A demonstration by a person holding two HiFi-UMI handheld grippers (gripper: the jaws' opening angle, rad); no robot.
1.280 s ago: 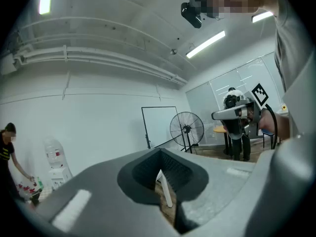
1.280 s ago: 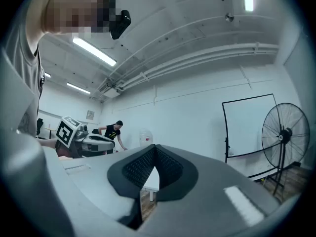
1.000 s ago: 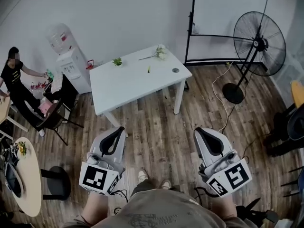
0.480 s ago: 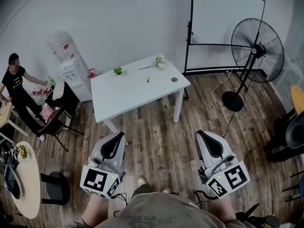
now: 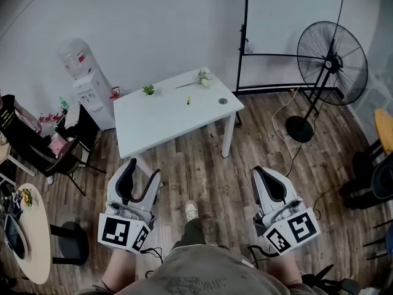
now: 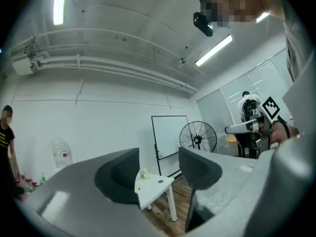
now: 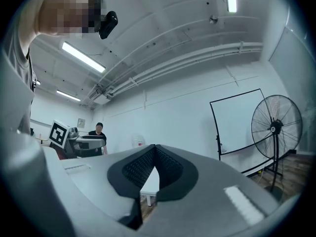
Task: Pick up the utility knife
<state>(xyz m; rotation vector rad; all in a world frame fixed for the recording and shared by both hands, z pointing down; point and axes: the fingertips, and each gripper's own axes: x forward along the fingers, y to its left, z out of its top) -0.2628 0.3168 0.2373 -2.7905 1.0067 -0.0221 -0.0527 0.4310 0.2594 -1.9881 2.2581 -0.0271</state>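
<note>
The knife [image 5: 188,100] seems to be the small yellowish thing lying near the middle of the white table [image 5: 159,125], though it is too small to make out surely. On the same top are a little green plant [image 5: 148,90] toward the far left edge, a spray of flowers [image 5: 202,77] at the far corner, and a small round disc [image 5: 222,101] near the right edge, all apart from the knife.

Both grippers are held low, close to the wearer's body and well apart from the table, with wood floor [image 5: 202,165] between. The left gripper [image 5: 141,172] has its jaws spread wide with nothing held; its own view looks between them at the table's corner [image 6: 154,185]. The right gripper [image 5: 263,176] has its jaws pressed together at the tips, pinching nothing; a sliver of the table shows through the gap below the tips [image 7: 154,154]. The wearer's shoe [image 5: 191,211] steps forward between the two grippers.

A water cooler [image 5: 86,82] stands by the wall left of the table. A whiteboard [image 5: 288,17] on a black frame stands behind the table's right end, with a pedestal fan [image 5: 331,60] further right and a cable [image 5: 284,131] trailing over the floor. At the far left a person [image 5: 12,125] sits beside a dark chair [image 5: 69,155].
</note>
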